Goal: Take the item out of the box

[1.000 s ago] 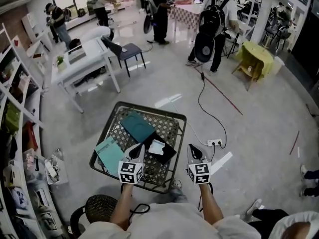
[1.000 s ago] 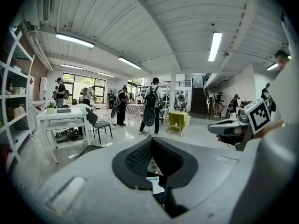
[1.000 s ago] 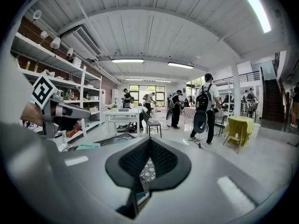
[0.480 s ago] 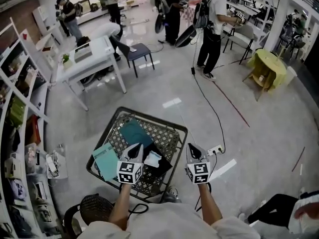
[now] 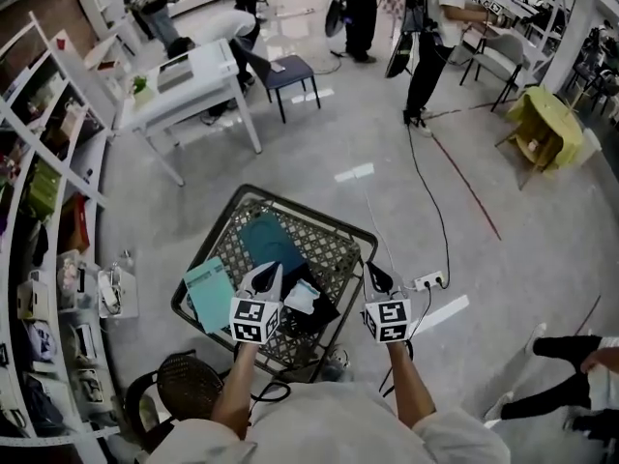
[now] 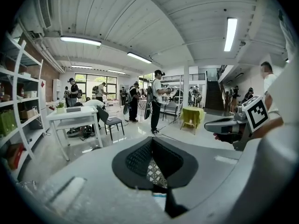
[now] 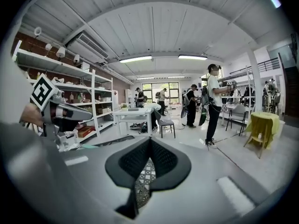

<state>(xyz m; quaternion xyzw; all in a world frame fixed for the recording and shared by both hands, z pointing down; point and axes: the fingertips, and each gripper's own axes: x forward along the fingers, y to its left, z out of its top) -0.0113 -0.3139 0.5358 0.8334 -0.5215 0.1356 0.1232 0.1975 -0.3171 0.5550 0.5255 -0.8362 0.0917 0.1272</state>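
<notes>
A black wire box (image 5: 340, 228) was set on the grey floor (image 5: 484, 288). A dark teal pack (image 5: 269, 243) and a black thing with a white piece (image 5: 302, 296) were seen inside it, and a light teal pack (image 5: 208, 293) at its left edge. The left gripper (image 5: 270, 271) was held over the box, the right gripper (image 5: 373, 273) by its right rim. Both were squeezed closed, with nothing held.

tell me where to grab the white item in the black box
Come straight down and pinch an edge of the white item: it lies flat inside the open-topped black box, whose walls likely block a sideways approach. Its finer shape is too small to tell.
</notes>
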